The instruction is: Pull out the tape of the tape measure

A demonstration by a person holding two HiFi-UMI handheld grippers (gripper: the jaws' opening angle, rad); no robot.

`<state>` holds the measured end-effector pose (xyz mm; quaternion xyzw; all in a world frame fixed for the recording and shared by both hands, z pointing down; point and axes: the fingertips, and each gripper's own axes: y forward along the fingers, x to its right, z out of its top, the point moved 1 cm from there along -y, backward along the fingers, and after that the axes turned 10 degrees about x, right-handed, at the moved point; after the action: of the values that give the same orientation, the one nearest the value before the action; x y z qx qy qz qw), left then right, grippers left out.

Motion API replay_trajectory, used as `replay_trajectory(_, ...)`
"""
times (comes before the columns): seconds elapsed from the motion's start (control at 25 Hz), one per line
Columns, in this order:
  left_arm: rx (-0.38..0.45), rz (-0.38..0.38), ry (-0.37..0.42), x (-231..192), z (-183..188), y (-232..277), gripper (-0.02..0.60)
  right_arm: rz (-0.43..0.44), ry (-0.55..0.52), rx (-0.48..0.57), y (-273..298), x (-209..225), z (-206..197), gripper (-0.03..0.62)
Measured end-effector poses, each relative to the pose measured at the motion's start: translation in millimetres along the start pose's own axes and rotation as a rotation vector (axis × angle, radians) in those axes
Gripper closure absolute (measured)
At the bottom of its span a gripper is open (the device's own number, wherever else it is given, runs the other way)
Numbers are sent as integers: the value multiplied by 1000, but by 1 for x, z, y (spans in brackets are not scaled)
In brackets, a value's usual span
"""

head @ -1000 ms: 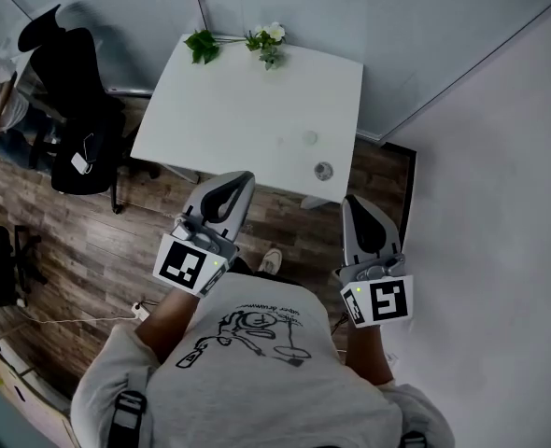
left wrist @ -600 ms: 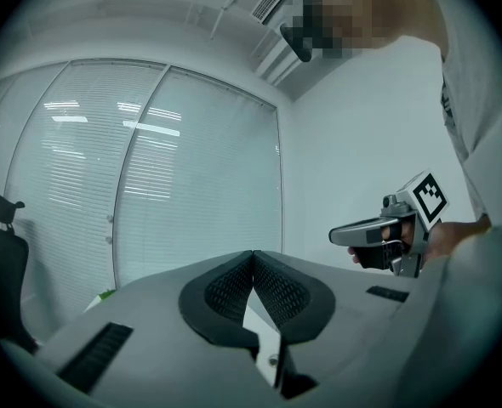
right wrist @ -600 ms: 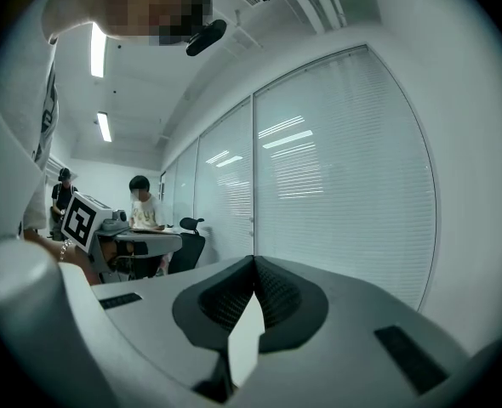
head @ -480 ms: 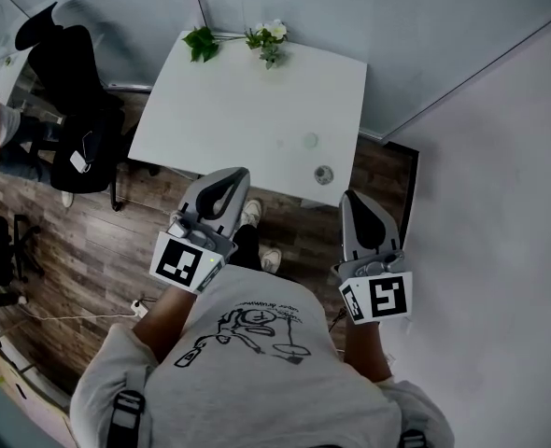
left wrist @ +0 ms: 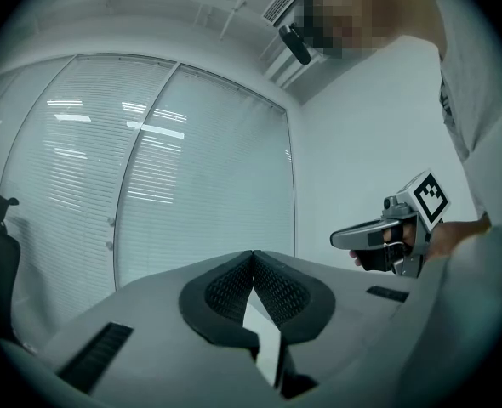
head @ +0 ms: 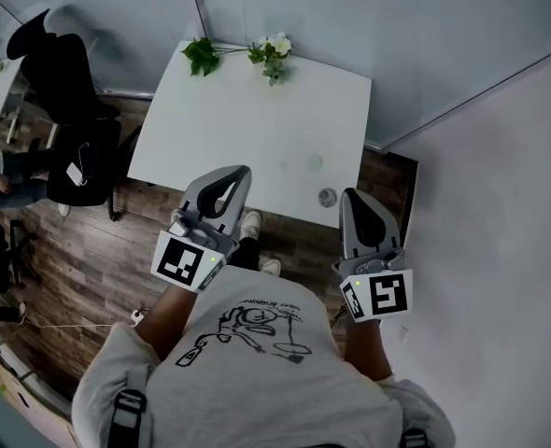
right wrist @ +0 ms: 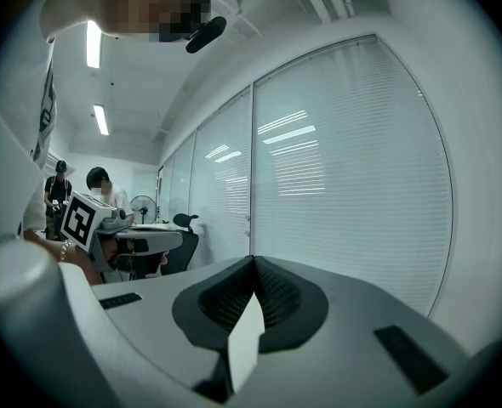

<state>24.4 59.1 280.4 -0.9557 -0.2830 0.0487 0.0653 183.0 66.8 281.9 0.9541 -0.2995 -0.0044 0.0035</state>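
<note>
A small round grey tape measure (head: 327, 197) lies on the white table (head: 238, 119), close to its near right edge. A paler round thing (head: 314, 163) sits just beyond it. In the head view both grippers are held in front of the person's chest, short of the table. The left gripper (head: 239, 172) hangs over the table's near edge and the right gripper (head: 353, 195) is just right of the tape measure. The left gripper (left wrist: 253, 254) is shut and empty. The right gripper (right wrist: 253, 260) is also shut, with nothing between its jaws. Both gripper views look level at glass walls, and neither shows the table.
Green sprigs and white flowers (head: 268, 48) lie at the table's far edge. A black office chair (head: 70, 101) stands left of the table on the wood floor. Blinds-covered glass walls stand behind the table and a white wall (head: 500, 213) on the right. People and desks (right wrist: 106, 206) show far off in the right gripper view.
The person has stepped toward the table, carrying both grippers forward. The table and tape measure sit lower in the head view, nearer the gripper tips. Both grippers stay shut.
</note>
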Motion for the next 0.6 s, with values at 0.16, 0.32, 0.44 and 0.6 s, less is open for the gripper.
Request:
replay_trajectory(0.16,39,-6,-22,-30,6,16,561,-9,-6,-4,33,3,3,585)
replay_trajectory(0.32,8,-11,-13,-60,1,29,561,-20,-11,-6,64,5,5,585)
replay_trajectory(0.44,8,-28,-12,-79,2,39,561,-33,-13,-9,85,6,5,585)
replay_trajectory(0.6,16,-67,-15,-98,-1,51,560,-53,-16,-17,110,9,2,585)
